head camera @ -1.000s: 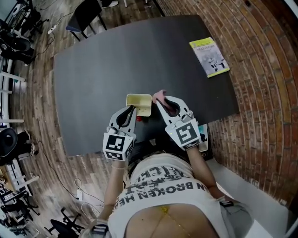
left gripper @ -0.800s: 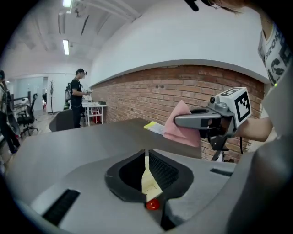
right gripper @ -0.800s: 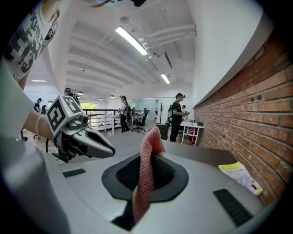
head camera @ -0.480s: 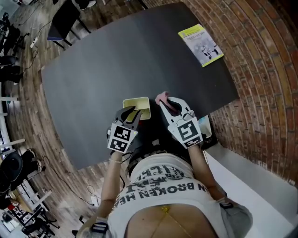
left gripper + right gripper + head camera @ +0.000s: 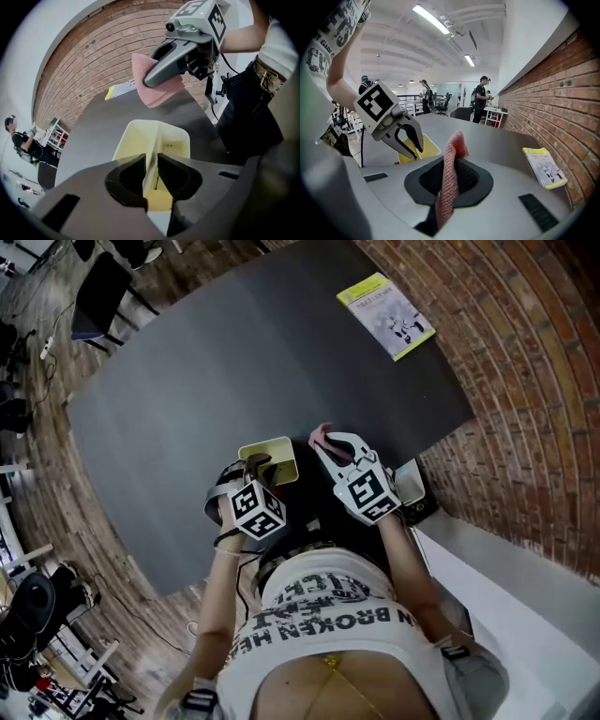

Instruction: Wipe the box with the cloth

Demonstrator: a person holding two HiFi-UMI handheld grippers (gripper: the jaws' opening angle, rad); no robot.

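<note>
Box (image 5: 277,456) near table (image 5: 206,371) edge | cloth (image 5: 322,436) beside | booklet (image 5: 385,303) far corner

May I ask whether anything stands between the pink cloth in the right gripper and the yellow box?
Nothing visible does: only bare table shows between the pink cloth, clamped in the right gripper, and the yellow box. The left gripper straddles the box's near wall, its jaws having just been opening, so that edge is covered.

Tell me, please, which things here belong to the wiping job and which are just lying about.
For the job:
- yellow box
- pink cloth, clamped in the right tongs

Just lying about:
- yellow-green booklet at the table's far corner
- office chair beyond the table
</note>
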